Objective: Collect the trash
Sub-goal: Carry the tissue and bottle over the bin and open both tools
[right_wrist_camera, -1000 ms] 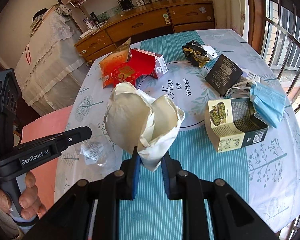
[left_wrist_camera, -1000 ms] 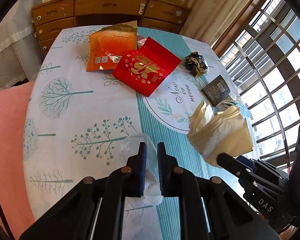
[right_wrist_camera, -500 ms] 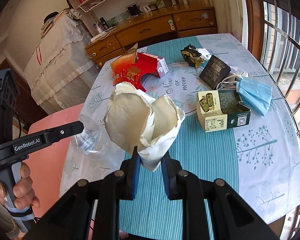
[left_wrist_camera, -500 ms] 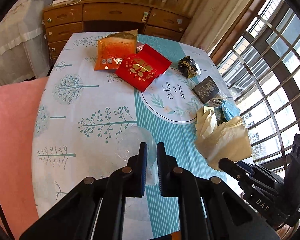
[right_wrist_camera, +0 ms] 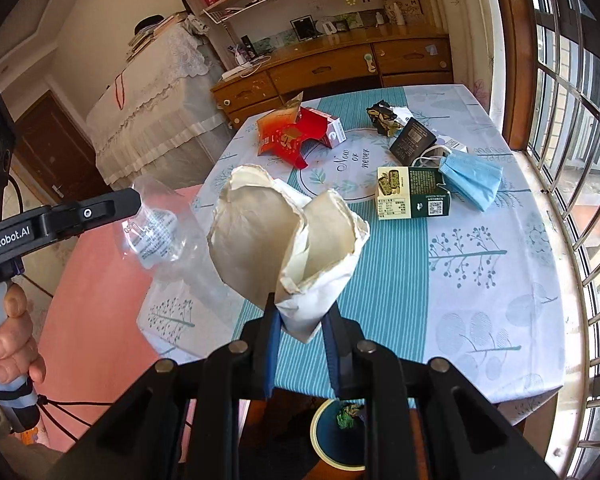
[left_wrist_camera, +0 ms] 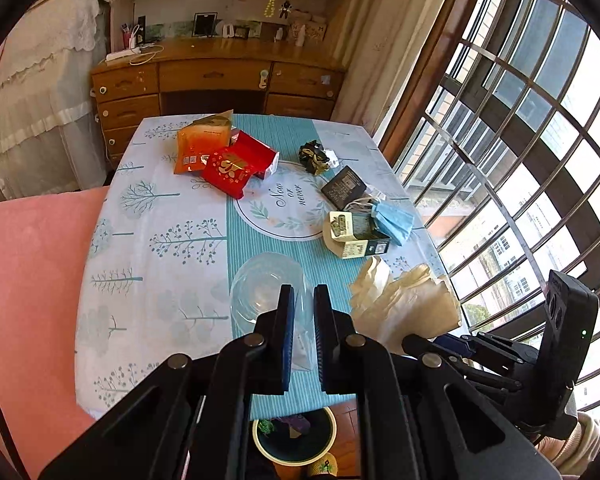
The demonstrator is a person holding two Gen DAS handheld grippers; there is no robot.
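Note:
My left gripper (left_wrist_camera: 300,308) is shut on a clear plastic bag (left_wrist_camera: 266,292) and holds it in the air over the table's near edge; the bag also shows in the right wrist view (right_wrist_camera: 156,228). My right gripper (right_wrist_camera: 300,320) is shut on a crumpled cream paper bag (right_wrist_camera: 284,232), held above the near edge; it shows at the right in the left wrist view (left_wrist_camera: 404,304). A round bin (right_wrist_camera: 340,432) with some trash in it stands on the floor below both grippers, also in the left wrist view (left_wrist_camera: 296,436).
On the table (right_wrist_camera: 500,280) lie an orange pouch (right_wrist_camera: 276,128), a red packet (right_wrist_camera: 296,140), a dark crumpled wrapper (right_wrist_camera: 382,118), a black packet (right_wrist_camera: 412,140), a green carton (right_wrist_camera: 412,198) and a blue face mask (right_wrist_camera: 470,178). A pink cushion (left_wrist_camera: 28,280) is at left, window bars at right.
Both grippers have pulled back and risen from the table with their bags. The table looks farther off, and the bin on the floor has come into view.

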